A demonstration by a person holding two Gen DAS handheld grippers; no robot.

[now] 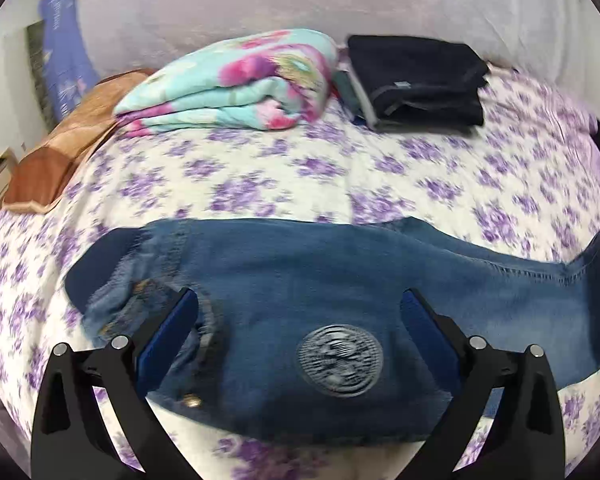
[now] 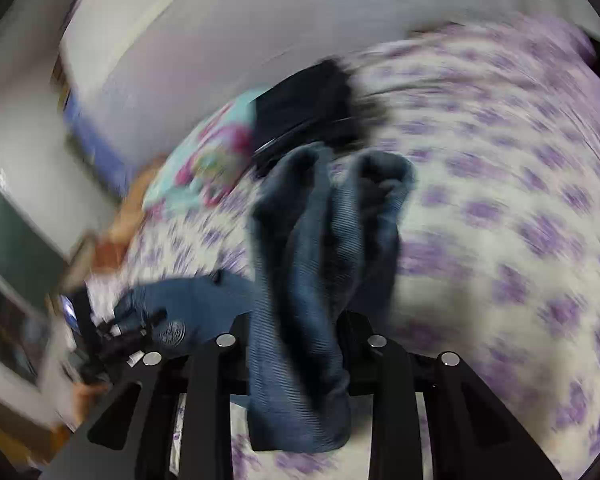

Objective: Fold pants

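Note:
Blue jeans [image 1: 300,280] lie across the floral bedsheet [image 1: 260,176], waist to the left, with a round grey patch [image 1: 340,360] on the seat. My left gripper [image 1: 300,308] is open just above the waist area, fingers [image 1: 168,336] wide apart and holding nothing. In the right wrist view, my right gripper [image 2: 300,320] is shut on the bunched leg ends of the jeans [image 2: 320,240] and holds them lifted above the bed. The waist part [image 2: 188,296] and the left gripper [image 2: 120,332] show at lower left. The view is blurred by motion.
A folded floral blanket [image 1: 236,84] and a stack of folded dark clothes [image 1: 420,80] lie at the far side of the bed by the wall. A brown pillow [image 1: 56,156] lies at the left edge. A window [image 2: 12,240] is at the left.

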